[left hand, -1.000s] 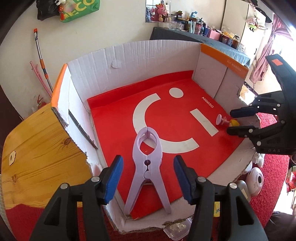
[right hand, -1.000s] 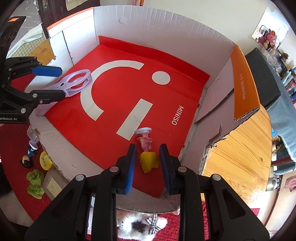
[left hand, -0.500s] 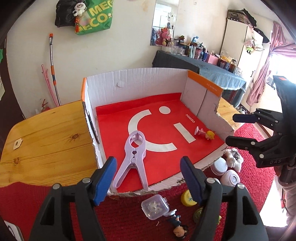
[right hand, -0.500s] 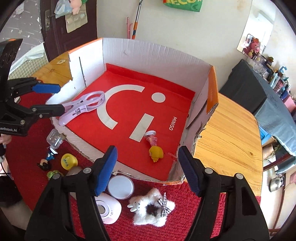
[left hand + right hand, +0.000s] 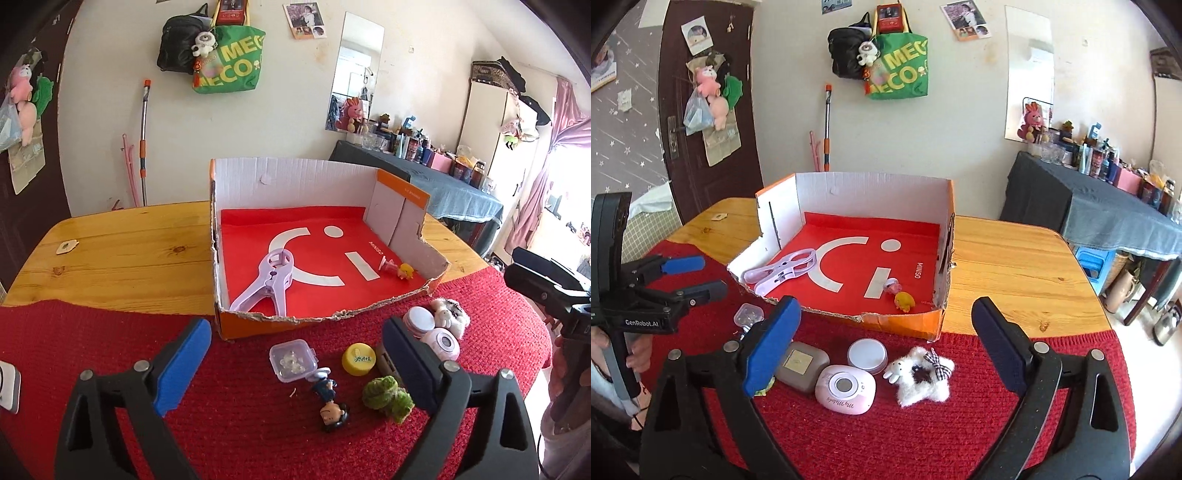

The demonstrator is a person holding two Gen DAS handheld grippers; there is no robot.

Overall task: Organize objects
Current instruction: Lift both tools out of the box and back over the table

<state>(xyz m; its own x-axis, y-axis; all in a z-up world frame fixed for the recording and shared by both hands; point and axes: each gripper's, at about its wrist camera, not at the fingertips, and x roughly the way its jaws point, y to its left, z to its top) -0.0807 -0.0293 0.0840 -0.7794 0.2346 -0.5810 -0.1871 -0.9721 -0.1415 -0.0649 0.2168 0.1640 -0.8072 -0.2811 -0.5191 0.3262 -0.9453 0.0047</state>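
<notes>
An open cardboard box (image 5: pixel 295 177) (image 5: pixel 871 188) with a red floor holds a lilac clip (image 5: pixel 269 284) (image 5: pixel 783 273) and a small pink-and-yellow figure (image 5: pixel 399 268) (image 5: pixel 899 293). On the red mat in front lie a clear little case (image 5: pixel 293 360), a yellow cap (image 5: pixel 359 359), a dark-haired figurine (image 5: pixel 330 400), a green plush (image 5: pixel 388 397), a pink round device (image 5: pixel 846 389), a white jar (image 5: pixel 867 355), a grey case (image 5: pixel 801 365) and a white star plush (image 5: pixel 921 373). My left gripper (image 5: pixel 295 369) and right gripper (image 5: pixel 884 345) are open and empty, above the mat.
The box stands on a wooden table (image 5: pixel 1008 258) partly covered by the red mat (image 5: pixel 923 435). A small wooden tag (image 5: pixel 66 246) lies on the table's left. A dark-clothed side table (image 5: pixel 1108 199) with bottles stands at the right; bags hang on the wall.
Both grippers have pulled back and up out of the box, leaving the clip and the figure inside. Both have opened wider.
</notes>
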